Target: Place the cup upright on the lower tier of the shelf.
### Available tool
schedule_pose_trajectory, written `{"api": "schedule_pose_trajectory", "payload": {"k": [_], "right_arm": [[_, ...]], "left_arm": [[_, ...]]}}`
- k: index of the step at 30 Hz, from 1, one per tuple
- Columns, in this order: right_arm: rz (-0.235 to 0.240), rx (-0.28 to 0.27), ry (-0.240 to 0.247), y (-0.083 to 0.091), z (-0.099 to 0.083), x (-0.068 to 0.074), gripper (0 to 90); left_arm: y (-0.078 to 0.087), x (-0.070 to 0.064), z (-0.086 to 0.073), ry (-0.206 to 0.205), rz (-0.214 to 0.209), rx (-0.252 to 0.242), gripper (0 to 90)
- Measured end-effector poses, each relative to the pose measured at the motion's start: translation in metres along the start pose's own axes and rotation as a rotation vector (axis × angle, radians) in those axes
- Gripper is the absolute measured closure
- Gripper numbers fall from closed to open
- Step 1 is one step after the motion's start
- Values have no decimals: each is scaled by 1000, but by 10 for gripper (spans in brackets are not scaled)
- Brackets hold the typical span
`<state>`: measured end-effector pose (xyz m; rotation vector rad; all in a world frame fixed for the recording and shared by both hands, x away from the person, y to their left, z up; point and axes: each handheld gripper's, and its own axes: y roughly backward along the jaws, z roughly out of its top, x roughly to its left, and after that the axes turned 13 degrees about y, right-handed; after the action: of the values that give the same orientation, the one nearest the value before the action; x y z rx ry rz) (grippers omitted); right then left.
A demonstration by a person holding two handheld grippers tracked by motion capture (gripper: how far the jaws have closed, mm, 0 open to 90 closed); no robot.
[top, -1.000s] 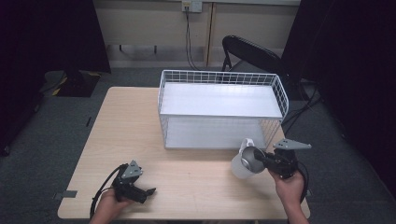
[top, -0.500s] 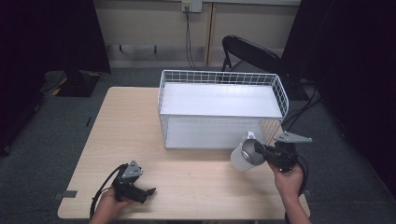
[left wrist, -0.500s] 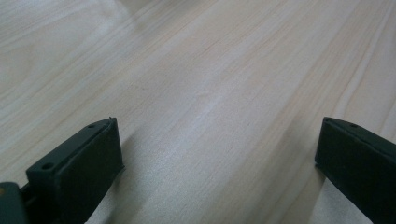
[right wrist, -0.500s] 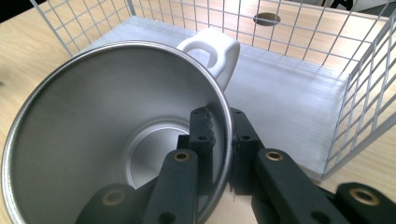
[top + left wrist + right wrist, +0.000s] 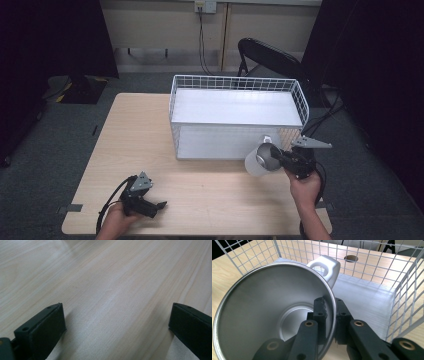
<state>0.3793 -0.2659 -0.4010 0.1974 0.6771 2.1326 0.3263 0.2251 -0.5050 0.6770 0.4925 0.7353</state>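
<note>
The right gripper (image 5: 281, 159) is held above the table's 4 o'clock area, its jaws clamped on the rim of the white metal mug (image 5: 259, 160), one jaw inside and one outside. The mug is tipped on its side, clear of the light wooden table (image 5: 140, 130), just before the front wall of the white wire basket (image 5: 235, 82). The basket holds a white sheet liner (image 5: 367, 293). The left gripper (image 5: 152, 206) rests at 7 o'clock, jaws apart on bare tabletop.

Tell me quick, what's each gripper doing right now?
Left gripper: open, holding nothing, low over the table.
Right gripper: shut on the rim of the metal cup, beside the wire basket.
</note>
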Motion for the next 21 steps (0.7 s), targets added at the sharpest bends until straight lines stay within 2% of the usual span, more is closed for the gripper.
{"api": "schedule_pose_trajectory", "payload": {"k": [6, 10, 21], "right_arm": [[-24, -4, -5, -4, 1, 0, 827], [-23, -9, -13, -6, 2, -1, 827], [-70, -14, -13, -12, 2, -3, 827]], "left_arm": [[0, 0, 0, 0, 0, 0, 0], [0, 0, 0, 0, -1, 1, 0], [0, 0, 0, 0, 0, 0, 0]]}}
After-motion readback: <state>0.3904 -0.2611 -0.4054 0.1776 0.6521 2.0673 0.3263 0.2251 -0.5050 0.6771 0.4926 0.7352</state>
